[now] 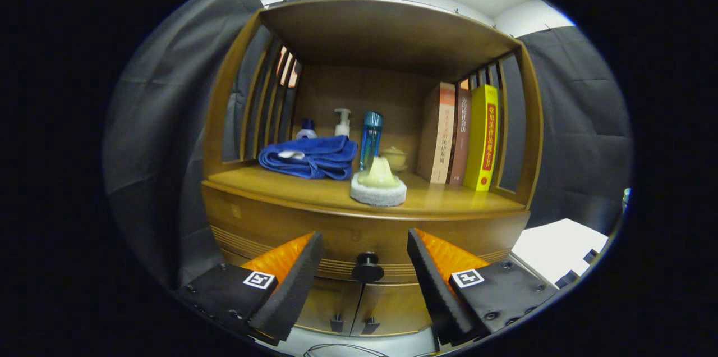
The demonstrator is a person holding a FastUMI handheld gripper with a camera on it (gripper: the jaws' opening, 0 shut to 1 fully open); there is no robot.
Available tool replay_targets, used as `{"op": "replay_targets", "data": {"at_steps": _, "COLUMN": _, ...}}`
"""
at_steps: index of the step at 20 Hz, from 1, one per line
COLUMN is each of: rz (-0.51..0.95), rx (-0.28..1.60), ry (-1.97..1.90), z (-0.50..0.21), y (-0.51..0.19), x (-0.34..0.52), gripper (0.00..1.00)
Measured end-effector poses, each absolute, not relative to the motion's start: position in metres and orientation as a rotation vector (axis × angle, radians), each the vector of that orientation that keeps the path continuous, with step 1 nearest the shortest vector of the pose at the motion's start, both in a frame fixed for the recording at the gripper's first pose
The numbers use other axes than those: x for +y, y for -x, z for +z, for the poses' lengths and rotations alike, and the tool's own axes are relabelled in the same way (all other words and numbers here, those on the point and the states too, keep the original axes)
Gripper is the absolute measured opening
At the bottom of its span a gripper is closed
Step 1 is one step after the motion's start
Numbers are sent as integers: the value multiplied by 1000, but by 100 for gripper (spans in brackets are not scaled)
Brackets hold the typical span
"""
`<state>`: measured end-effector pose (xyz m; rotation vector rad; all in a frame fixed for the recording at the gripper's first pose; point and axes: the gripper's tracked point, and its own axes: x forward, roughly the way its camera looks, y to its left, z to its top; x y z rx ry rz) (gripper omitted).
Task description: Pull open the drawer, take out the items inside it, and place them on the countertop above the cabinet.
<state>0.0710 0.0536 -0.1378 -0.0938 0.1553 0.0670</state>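
Drawer (359, 239) front sits closed in the wooden cabinet (224, 121), its round black knob (367, 268) just ahead of the tool (364, 256) and centred between the two fingers. Both fingers are spread wide and hold nothing. On the surface (449, 200) above lie a folded blue towel (308, 158), a white sponge pad (378, 191) with a pale lump on it, a blue bottle (371, 138), and three upright books (463, 138) at the right.

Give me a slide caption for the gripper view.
Open claw lined up on the shut drawer's black knob, which sits between its fingers; towel, sponge and books on the countertop above.
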Motion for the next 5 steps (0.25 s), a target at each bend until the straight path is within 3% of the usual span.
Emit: {"op": "replay_targets", "data": {"at_steps": 5, "rz": 76, "rx": 137, "ry": 85, "z": -78, "y": -33, "x": 50, "gripper": 99}}
